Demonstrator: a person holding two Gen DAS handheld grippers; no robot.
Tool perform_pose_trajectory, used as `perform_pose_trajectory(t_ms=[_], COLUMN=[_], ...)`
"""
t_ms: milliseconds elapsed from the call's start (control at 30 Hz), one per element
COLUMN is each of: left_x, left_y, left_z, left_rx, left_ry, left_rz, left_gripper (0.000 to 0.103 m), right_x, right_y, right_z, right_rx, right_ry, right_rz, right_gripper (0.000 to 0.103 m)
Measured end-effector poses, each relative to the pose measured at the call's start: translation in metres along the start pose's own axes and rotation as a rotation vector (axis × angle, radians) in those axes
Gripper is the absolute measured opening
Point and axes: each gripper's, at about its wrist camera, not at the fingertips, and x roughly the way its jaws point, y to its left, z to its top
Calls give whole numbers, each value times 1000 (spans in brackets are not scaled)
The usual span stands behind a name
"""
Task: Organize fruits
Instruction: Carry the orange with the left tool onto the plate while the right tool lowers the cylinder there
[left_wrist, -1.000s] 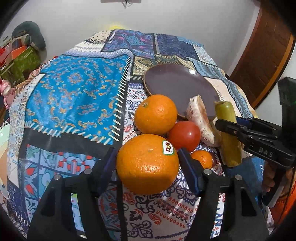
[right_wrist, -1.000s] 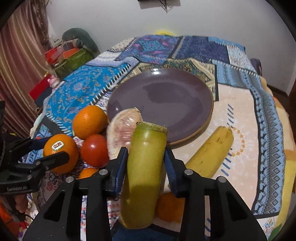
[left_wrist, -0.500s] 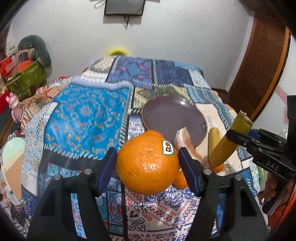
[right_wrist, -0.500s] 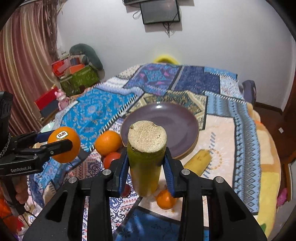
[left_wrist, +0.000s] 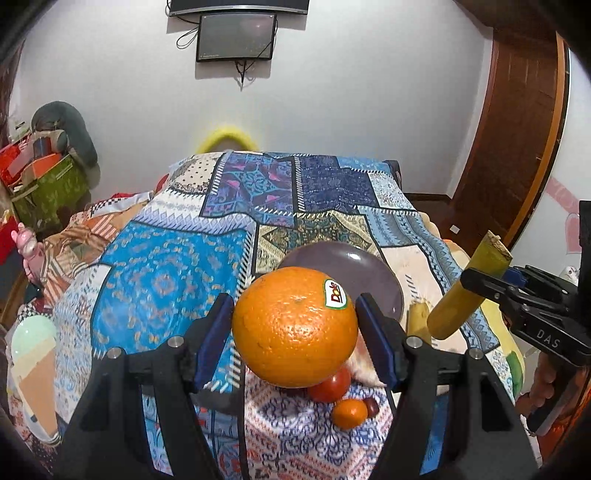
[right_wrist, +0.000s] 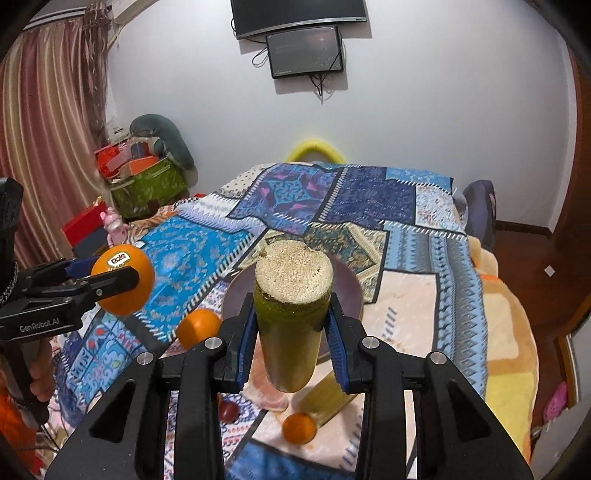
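Observation:
My left gripper (left_wrist: 295, 332) is shut on a large orange with a Dole sticker (left_wrist: 295, 326), held high above the bed; it also shows in the right wrist view (right_wrist: 123, 280). My right gripper (right_wrist: 291, 328) is shut on a green-yellow cut stalk (right_wrist: 291, 314), also lifted; it shows in the left wrist view (left_wrist: 469, 288). Below lie a dark purple plate (left_wrist: 354, 266), a second orange (right_wrist: 197, 326), a tomato (left_wrist: 330, 384), a small orange (left_wrist: 349, 413), a second stalk piece (right_wrist: 327, 397) and a pale peeled fruit piece (left_wrist: 364, 367).
The fruits lie on a bed with a patterned blue patchwork cover (left_wrist: 177, 273). A green storage box (right_wrist: 147, 188) and toys stand at the left. A wooden door (left_wrist: 517, 147) is at the right. Screens (right_wrist: 304, 51) hang on the far wall.
Both grippers have risen well above the bed with their fruit still held. The plate and loose fruits now look smaller and lower in both views.

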Motion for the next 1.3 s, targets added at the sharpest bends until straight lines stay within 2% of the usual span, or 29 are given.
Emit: perform_pose_trajectory(t_ms=[300,800,1300], left_x=[46,131,181], left_y=[1,-4,-6], left_z=[13,4,5], left_rx=[1,38,44], left_ry=[43,171,256], left_rz=[-1,-27,-26], left_gripper=[68,68,68], right_x=[25,88,136], right_y=[-17,-26,-37], right_z=[6,-3,11], right_rx=[13,51,92], right_ry=[24,138,186], right_rz=[-7,31,70], right_gripper=[32,32,32])
